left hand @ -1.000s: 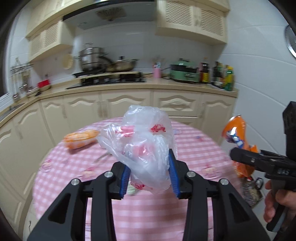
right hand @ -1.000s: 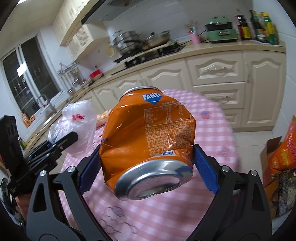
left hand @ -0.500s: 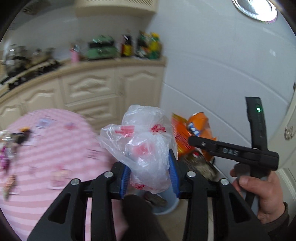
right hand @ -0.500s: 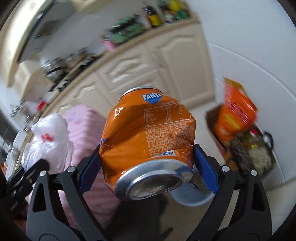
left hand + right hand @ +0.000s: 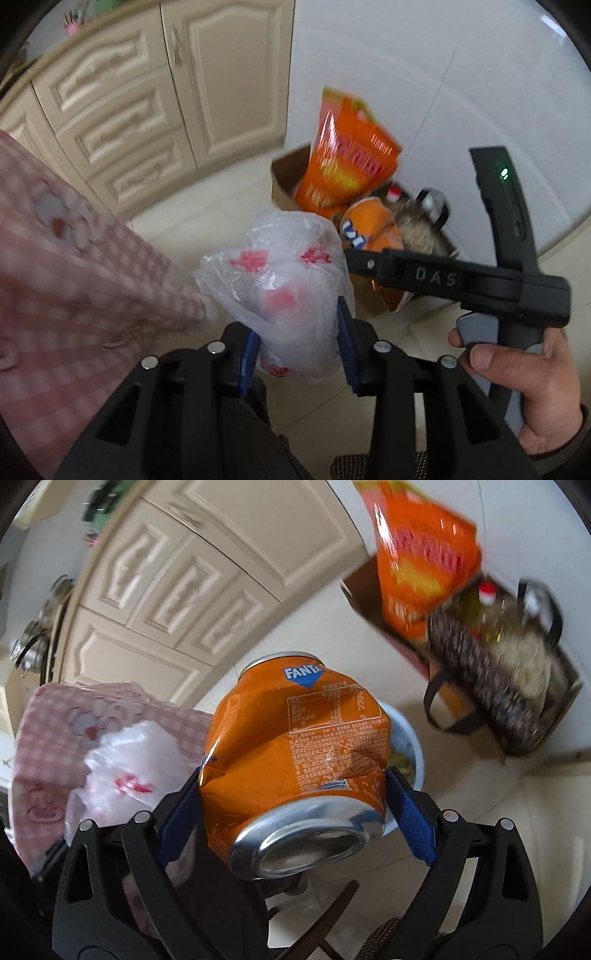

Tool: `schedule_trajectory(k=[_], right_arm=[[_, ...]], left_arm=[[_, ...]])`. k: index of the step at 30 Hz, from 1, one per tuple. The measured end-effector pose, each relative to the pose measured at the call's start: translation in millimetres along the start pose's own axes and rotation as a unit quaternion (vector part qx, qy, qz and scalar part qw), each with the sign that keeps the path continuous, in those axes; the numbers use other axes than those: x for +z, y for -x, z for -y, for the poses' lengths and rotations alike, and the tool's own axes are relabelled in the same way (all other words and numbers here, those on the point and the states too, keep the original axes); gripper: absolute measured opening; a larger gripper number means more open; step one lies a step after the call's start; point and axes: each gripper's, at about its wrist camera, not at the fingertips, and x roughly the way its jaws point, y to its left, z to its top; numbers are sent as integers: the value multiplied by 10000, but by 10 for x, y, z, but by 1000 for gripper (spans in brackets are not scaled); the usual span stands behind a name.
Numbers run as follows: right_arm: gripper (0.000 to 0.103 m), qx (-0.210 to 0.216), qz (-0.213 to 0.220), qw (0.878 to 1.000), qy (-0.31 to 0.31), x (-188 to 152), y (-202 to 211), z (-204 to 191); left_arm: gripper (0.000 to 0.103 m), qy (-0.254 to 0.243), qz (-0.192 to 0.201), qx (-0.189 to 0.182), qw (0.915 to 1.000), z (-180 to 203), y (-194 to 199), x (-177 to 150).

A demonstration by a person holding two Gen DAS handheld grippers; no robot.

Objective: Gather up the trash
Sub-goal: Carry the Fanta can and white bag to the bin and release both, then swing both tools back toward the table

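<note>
My left gripper (image 5: 297, 347) is shut on a crumpled clear plastic bag (image 5: 288, 291) with red print. It holds the bag above the tiled floor beside the table. My right gripper (image 5: 295, 805) is shut on a dented orange Fanta can (image 5: 295, 760), base toward the camera. In the left wrist view the right gripper (image 5: 351, 254) reaches in from the right with the can (image 5: 371, 229) just beyond the bag. The bag also shows at the left of the right wrist view (image 5: 125, 768). A pale round bin (image 5: 406, 746) on the floor is mostly hidden behind the can.
The pink checked tablecloth (image 5: 62, 266) hangs at the left. A cardboard box (image 5: 284, 177) against the white wall holds an orange snack bag (image 5: 343, 162), a bottle (image 5: 498, 620) and a dark woven bag (image 5: 476, 664). Cream cabinet doors (image 5: 147, 92) stand behind.
Both grippers have swung right and tilted down, away from the table toward the floor by the wall. The bag and the can stay gripped. The bin now shows behind the can.
</note>
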Motion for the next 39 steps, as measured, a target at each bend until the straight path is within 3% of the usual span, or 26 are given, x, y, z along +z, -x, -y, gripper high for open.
schedule_trajectory(k=[6,7,8,10,20,30,39], right_arm=[[92,24,-394,9977,-553,60,-431,193],[93,41,-428,9968,-670,70,-485,239],[96,61,-423,9963,-743,80,-508,273],[97,119,-390,9954,-867,77,-516,312],[97,-9,-122,9958,-909,41,-333,349],[97,-21,618,9970,-465,10,394,-114],[97,334,1452,9874,531,-95,1281,-1184]], left_arm=[[45,175,-427,27,9989,-152,-468,90],[53,211,-481,23,9986,-188,-524,102],[68,264,-494,7,9984,-205,-554,99],[83,375,-478,99,9981,-276,-609,132],[83,483,-326,246,9980,-322,-479,158],[83,341,490,239,9979,-192,383,187],[86,195,1659,344,9854,-241,1611,-5]])
